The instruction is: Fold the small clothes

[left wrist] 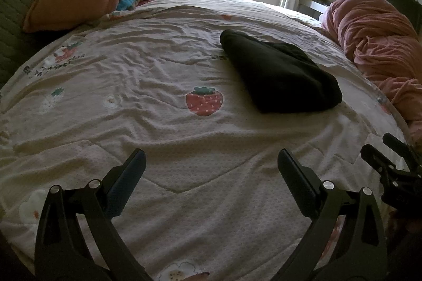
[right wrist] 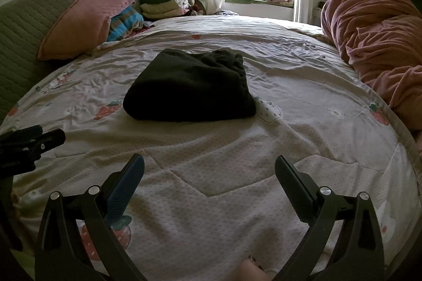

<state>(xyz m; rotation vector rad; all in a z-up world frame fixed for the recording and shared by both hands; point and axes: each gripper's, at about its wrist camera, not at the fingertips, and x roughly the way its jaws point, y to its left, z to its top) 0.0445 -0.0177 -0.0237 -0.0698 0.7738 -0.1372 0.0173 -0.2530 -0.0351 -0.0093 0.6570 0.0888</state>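
bed [right wrist: 303, 107] with strawberry-print quilt fills both views, wide bare stretch near the front edge. pink blanket [right wrist: 374, 43] heaped along right edge, pink pillow [right wrist: 84, 22] at far left. dark folded garment [right wrist: 190, 88] mid-bed, apart from both tools. left gripper [left wrist: 211, 173] spread, empty. right gripper [right wrist: 209, 175] spread, empty.

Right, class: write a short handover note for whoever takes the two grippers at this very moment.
Left gripper: open, empty, above the quilt.
Right gripper: open, empty, level with it.
Dark garment: lies folded into a compact bundle mid-bed, touched by neither gripper.
Done: this fold looks finished.
Left: perhaps move it to the folded pile by the pillow; no other loose garment shows nearby.
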